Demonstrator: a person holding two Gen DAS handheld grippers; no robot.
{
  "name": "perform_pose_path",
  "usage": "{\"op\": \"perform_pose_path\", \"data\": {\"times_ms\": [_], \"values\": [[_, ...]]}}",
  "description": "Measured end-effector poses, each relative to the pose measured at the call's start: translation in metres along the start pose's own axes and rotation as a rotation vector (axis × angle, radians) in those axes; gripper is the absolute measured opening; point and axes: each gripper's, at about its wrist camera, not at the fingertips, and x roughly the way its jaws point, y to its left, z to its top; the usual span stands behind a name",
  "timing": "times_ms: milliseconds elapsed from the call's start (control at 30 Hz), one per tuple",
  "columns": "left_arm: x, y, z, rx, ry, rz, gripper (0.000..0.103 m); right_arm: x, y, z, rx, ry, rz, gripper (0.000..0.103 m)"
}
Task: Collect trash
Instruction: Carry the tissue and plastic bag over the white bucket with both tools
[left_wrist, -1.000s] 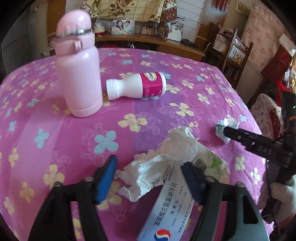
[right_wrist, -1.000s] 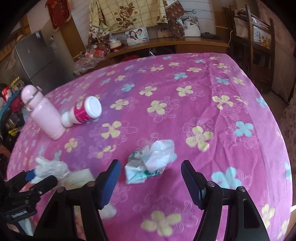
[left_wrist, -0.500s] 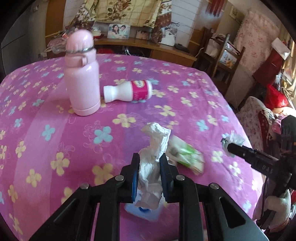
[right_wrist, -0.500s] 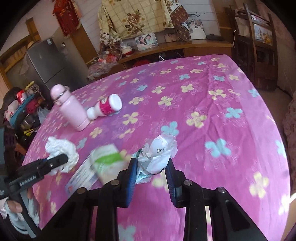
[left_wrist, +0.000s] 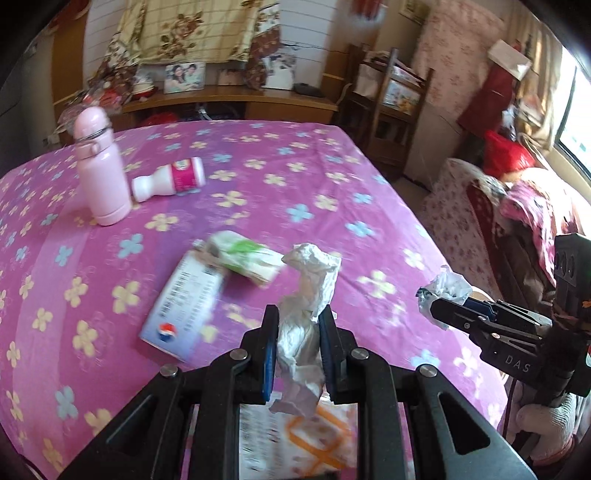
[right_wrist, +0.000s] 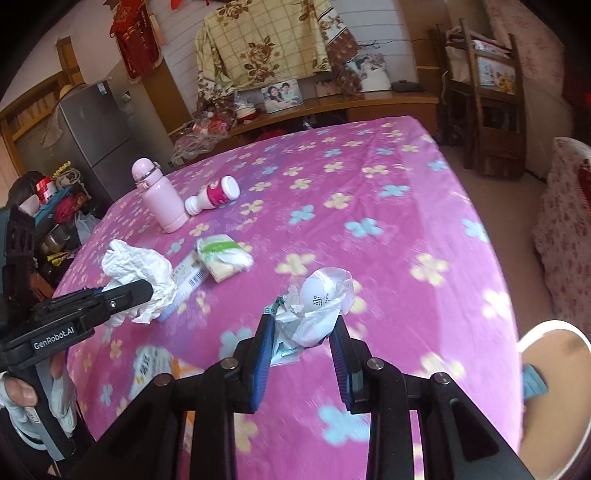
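My left gripper (left_wrist: 297, 325) is shut on a crumpled white tissue (left_wrist: 308, 291), lifted above the pink flowered tablecloth (left_wrist: 295, 184); it also shows in the right wrist view (right_wrist: 140, 280). My right gripper (right_wrist: 303, 326) is shut on a crumpled white plastic wrapper (right_wrist: 317, 302), held above the table; this wrapper shows in the left wrist view (left_wrist: 441, 291). On the cloth lie a green-and-white tissue pack (left_wrist: 245, 256), a white medicine box (left_wrist: 184, 302) and a printed orange-and-white packet (left_wrist: 295, 439).
A pink flask (left_wrist: 99, 173) stands at the far left beside a lying white bottle with a pink label (left_wrist: 173, 179). A round tan bin rim (right_wrist: 554, 391) shows at the table's right edge. Wooden chairs (right_wrist: 487, 103) and a sofa (left_wrist: 517, 229) stand beyond the table.
Both grippers closed on their trash and lifted it up and back from the cloth. The tissue pack and medicine box stayed on the table, uncovered.
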Motion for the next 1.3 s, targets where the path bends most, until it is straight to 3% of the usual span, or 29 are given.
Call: {"op": "perform_pose_path", "data": {"times_ms": [700, 1033, 1300], "values": [[0.012, -0.18, -0.037, 0.238, 0.035, -0.116, 0.022, -0.119, -0.137, -0.086, 0.203, -0.056, -0.202, 0.032], [0.04, -0.244, -0.052, 0.305, 0.088, -0.154, 0.022, -0.139, -0.196, -0.117, 0.294, -0.034, -0.279, 0.033], [0.066, -0.281, -0.058, 0.303, 0.142, -0.221, 0.022, -0.139, -0.233, -0.132, 0.364, -0.008, -0.31, 0.034]]}}
